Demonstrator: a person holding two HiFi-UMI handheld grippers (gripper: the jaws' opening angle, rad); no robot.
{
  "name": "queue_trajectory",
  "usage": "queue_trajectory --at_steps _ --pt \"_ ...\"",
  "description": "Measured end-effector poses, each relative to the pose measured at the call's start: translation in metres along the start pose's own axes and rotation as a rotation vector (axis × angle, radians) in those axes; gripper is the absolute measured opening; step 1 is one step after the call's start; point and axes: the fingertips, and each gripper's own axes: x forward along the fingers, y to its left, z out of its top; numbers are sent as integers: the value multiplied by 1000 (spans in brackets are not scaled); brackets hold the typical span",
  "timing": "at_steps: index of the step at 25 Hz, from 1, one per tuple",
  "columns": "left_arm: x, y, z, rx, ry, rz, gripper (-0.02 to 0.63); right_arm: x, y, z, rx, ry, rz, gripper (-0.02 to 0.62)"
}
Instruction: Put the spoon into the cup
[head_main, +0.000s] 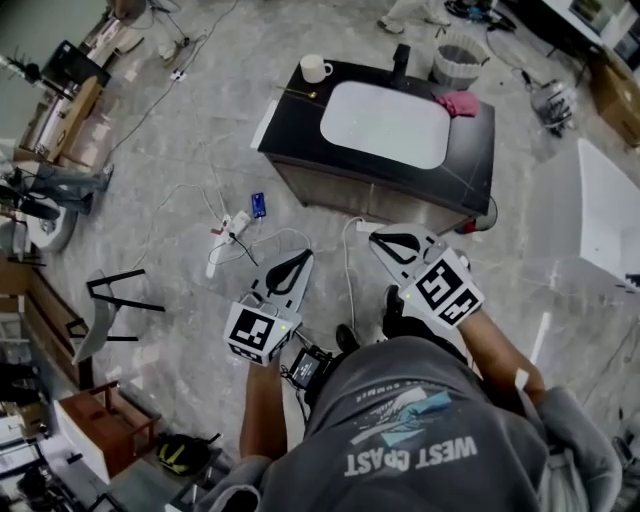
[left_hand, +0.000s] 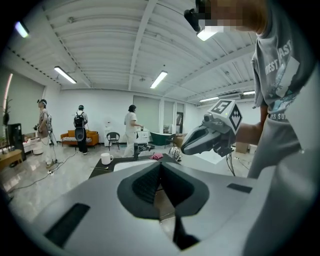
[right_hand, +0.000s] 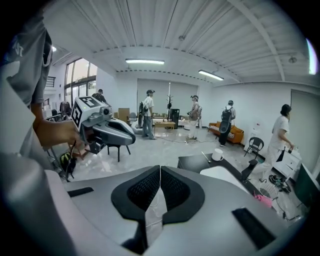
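Grey T-shirt fills the bottom of the head view, with both of the person's forearms reaching forward from it over a pale polished floor. On the left, the left gripper points ahead and slightly down, its marker cube close to the body. Its own view shows the two dark ribbed pads pressed together at the tips, with nothing between them. The right gripper is held just beside it and a little further forward. Its jaws are likewise closed pad to pad and empty. Neither claw touches anything. Well ahead of both stands a dark cabinet whose black top carries a white oval basin with a black tap at its far edge. The cup, a white mug with its handle to the right, stands upright on the far left corner of that top. The spoon lies flat on the black top just beside the cup on its near side, outside it. A pink cloth is bunched at the basin's far right edge, and a white basket stands on the floor behind the cabinet. On the floor between the cabinet and the grippers lie a white power strip with trailing cables and a small blue object. Several people stand in the room's background in both gripper views, near an orange sofa.
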Motion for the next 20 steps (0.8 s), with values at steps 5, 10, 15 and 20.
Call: queue_trajectory --at_steps 5,10,15,20 --pt "25 4 -3 -56 12 -21 3 16 -7 -15 34 37 67 32" --pt "49 6 2 -67 8 -32 3 20 -23 -11 11 21 97 32" --pt "72 8 17 -54 0 -23 3 11 -61 -4 -12 4 80 32" --pt "97 8 37 -37 -4 -14 3 0 -91 -6 -12 0 88 32"
